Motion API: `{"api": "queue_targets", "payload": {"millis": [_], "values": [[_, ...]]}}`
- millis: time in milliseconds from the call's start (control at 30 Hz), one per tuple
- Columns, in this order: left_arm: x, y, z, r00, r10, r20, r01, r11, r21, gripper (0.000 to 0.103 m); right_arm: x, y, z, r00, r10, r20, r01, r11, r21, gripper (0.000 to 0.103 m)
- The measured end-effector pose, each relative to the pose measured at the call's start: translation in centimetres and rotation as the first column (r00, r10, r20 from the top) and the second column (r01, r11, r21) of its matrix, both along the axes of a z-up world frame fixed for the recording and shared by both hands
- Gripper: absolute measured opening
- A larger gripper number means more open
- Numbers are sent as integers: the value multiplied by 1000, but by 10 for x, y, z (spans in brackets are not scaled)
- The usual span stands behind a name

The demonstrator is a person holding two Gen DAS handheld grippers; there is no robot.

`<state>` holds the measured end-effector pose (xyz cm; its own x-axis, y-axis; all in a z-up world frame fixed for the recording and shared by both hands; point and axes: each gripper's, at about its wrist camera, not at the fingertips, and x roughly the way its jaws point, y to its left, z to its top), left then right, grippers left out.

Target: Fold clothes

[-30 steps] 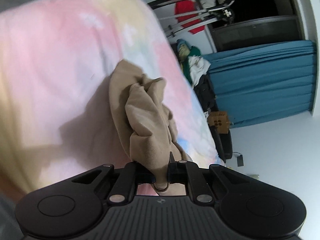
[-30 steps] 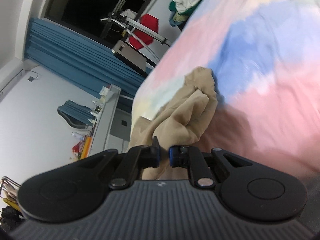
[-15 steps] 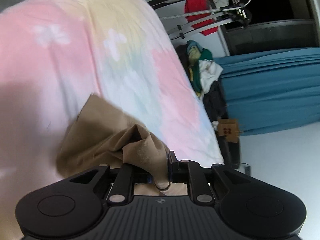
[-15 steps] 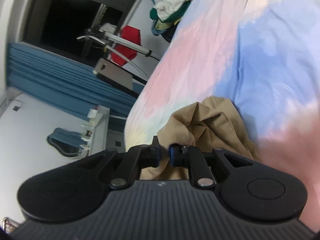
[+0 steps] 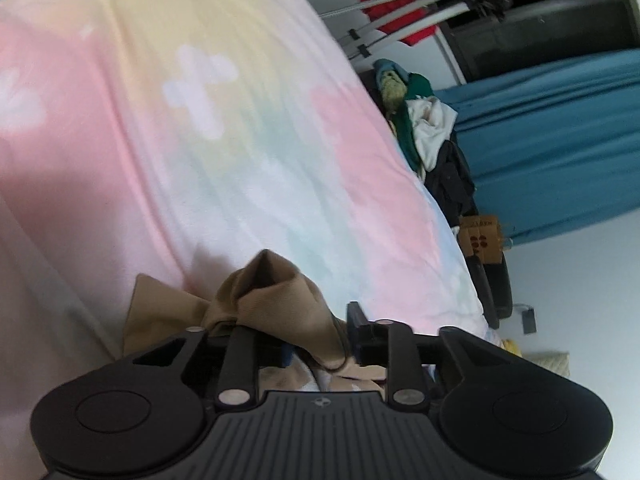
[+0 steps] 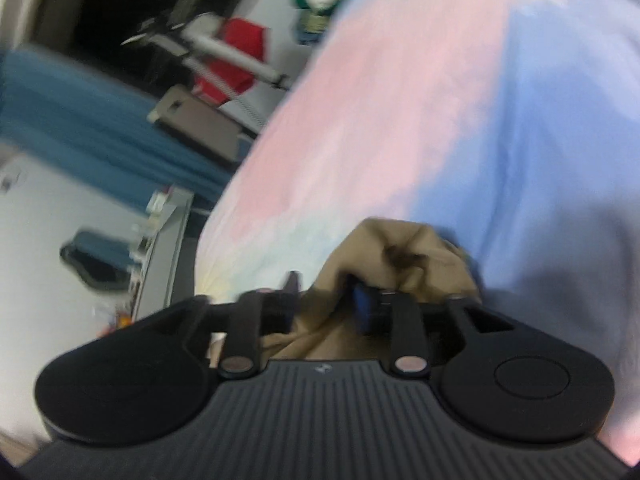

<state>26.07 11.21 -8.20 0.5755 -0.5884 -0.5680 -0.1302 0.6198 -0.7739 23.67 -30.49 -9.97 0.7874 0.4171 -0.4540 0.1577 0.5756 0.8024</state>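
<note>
A tan garment (image 5: pixel 276 300) lies bunched on the pastel bedspread (image 5: pixel 200 120), right at my left gripper (image 5: pixel 316 336). The left jaws stand apart with the cloth draped loosely between them. In the right wrist view the same tan garment (image 6: pixel 400 252) is crumpled just ahead of my right gripper (image 6: pixel 326 300). The right jaws are also apart, with cloth lying between and over them. This view is blurred by motion. Most of the garment is hidden under the grippers.
A pile of clothes (image 5: pixel 424 128) sits beyond the bed's far edge, beside blue curtains (image 5: pixel 560 140). A drying rack with a red garment (image 5: pixel 396 4) stands behind. A desk and chair (image 6: pixel 104 256) are at the left in the right wrist view.
Both grippers lowered the tan garment onto the bed and opened; a second ago both were shut on it and held it hanging.
</note>
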Motion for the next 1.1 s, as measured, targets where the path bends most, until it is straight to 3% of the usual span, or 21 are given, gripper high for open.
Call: {"api": "queue_targets", "payload": {"millis": [67, 100, 167, 267, 367, 433, 500, 567, 667, 833, 1000, 1100], "values": [[-6, -4, 11, 998, -32, 52, 30, 999, 33, 67, -6, 5, 13, 996, 37, 82, -32, 998, -55, 66], [-11, -7, 19, 995, -45, 92, 39, 997, 71, 73, -9, 7, 19, 992, 51, 117, -41, 996, -81, 72], [-22, -14, 36, 982, -79, 172, 51, 986, 159, 86, -16, 12, 31, 981, 79, 179, -55, 989, -134, 72], [-37, -33, 53, 948, -162, 275, 63, 939, 338, 88, -24, 23, 48, 956, 138, 258, -70, 964, -255, 70], [-37, -51, 48, 928, -234, 289, 79, 883, 463, 89, -19, 45, 55, 953, 212, 218, -83, 871, -484, 54], [-34, -59, 35, 928, -261, 266, 90, 849, 521, 89, -12, 59, 49, 954, 240, 178, -97, 811, -577, 52], [-34, -63, 23, 930, -278, 241, 97, 817, 569, 88, -3, 64, 35, 957, 265, 116, -147, 791, -594, 52], [-32, -69, 14, 931, -288, 223, 101, 792, 602, 88, -4, 65, 33, 957, 270, 110, -151, 782, -605, 52], [-33, -71, 8, 935, -278, 218, 90, 785, 613, 88, -6, 66, 29, 955, 278, 102, -157, 767, -622, 52], [-55, -73, 22, 924, -289, 249, 56, 750, 659, 88, -23, 68, 41, 953, 281, 113, -152, 765, -625, 52], [-92, -83, 44, 903, -310, 296, 22, 724, 690, 88, -61, 71, 62, 951, 282, 125, -130, 733, -668, 53], [-112, -89, 49, 892, -331, 307, 18, 706, 708, 88, -85, 67, 68, 953, 272, 131, -119, 737, -665, 53]]}}
